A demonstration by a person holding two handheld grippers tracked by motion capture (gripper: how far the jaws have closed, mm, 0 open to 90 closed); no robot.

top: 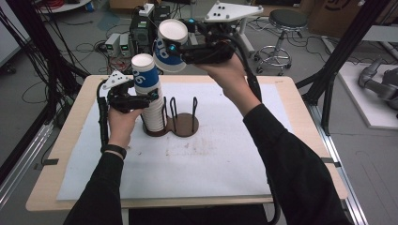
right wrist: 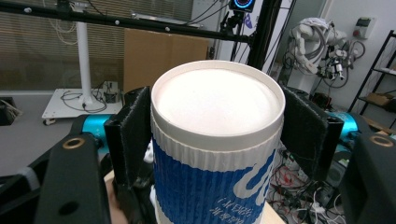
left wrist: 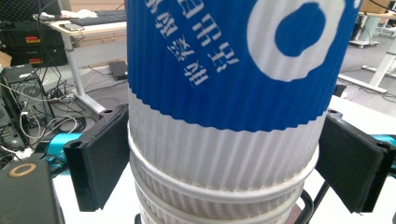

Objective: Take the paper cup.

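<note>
While right fingers clamp a lifted cup, left fingers around the cup stack, brown holder beside.

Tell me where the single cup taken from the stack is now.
In the high view, the single cup is lifted above the table's far edge, clamped in the right gripper, up and right of the cup stack.

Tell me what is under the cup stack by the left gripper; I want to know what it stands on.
The cup stack stands on a brown two-ring holder with black wire uprights. The ring beneath is mostly covered by the cups.
</note>
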